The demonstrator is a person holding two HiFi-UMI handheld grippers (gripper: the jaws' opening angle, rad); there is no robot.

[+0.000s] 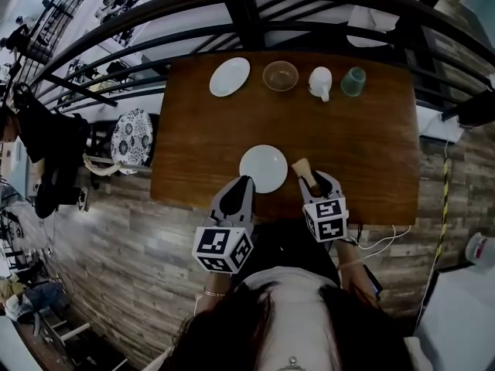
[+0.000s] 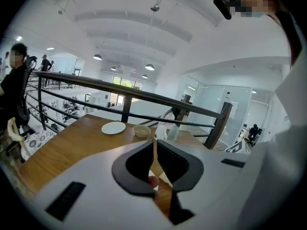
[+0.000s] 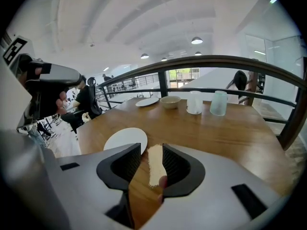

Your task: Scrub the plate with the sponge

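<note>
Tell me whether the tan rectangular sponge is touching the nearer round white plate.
Apart. The head view shows a thin strip of brown wooden table between the sponge and the plate's right edge.

Wooden table [image 1: 371, 130] centre stage. Along its far edge, left to right: spare white plate [image 1: 230, 76], tan bowl [image 1: 280, 76], white cup [image 1: 320, 82], pale green glass [image 1: 353, 81], lined up in a row, each apart from the next. Just beyond that far edge, black railing [image 1: 247, 29] curving across. Off the table's left end, round patterned seat [image 1: 133, 137]; further left, seated person in black [image 1: 46, 153]. By the table's near right corner, white cable [image 1: 383, 242] trailing over plank floor [image 1: 116, 269].
</note>
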